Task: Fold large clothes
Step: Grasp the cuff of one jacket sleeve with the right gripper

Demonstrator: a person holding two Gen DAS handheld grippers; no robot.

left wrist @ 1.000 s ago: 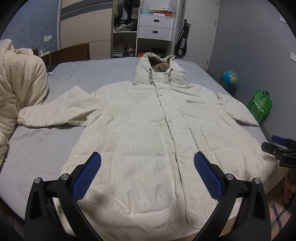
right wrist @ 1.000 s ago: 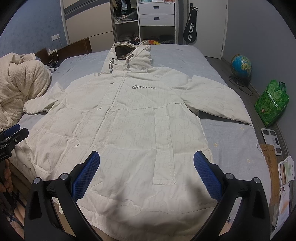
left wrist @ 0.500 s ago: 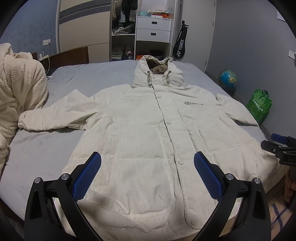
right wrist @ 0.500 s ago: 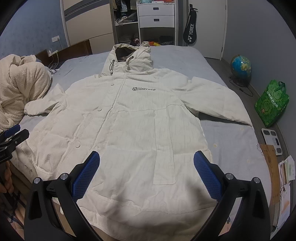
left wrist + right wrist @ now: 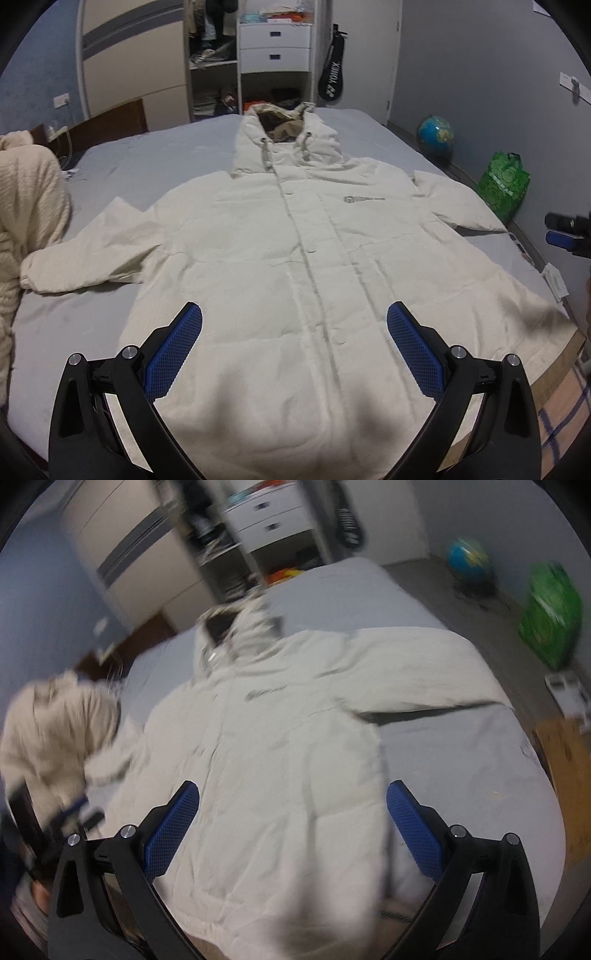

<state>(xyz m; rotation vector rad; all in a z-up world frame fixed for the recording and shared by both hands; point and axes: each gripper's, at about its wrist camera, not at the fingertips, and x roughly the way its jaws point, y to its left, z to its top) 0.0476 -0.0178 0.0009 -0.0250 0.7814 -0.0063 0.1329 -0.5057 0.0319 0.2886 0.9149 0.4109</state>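
Observation:
A large cream hooded jacket [image 5: 295, 266] lies flat, face up, buttoned, on a grey bed [image 5: 155, 155], hood at the far end and both sleeves spread out. My left gripper [image 5: 294, 334] is open and empty above the jacket's lower middle. My right gripper [image 5: 293, 812] is open and empty above the jacket's [image 5: 280, 760] lower right part; this view is blurred and tilted. The right gripper also shows at the right edge of the left wrist view [image 5: 565, 232].
A cream knitted blanket [image 5: 26, 221] is piled on the bed's left side. A wardrobe and white drawers [image 5: 273, 48] stand behind the bed. A globe [image 5: 436, 134], a green bag [image 5: 504, 182] and a scale [image 5: 565, 690] are on the floor at right.
The left gripper has dropped lower and closer over the jacket's hem. The right gripper has swung quickly rightward and tilted, blurring its view. Both stay open.

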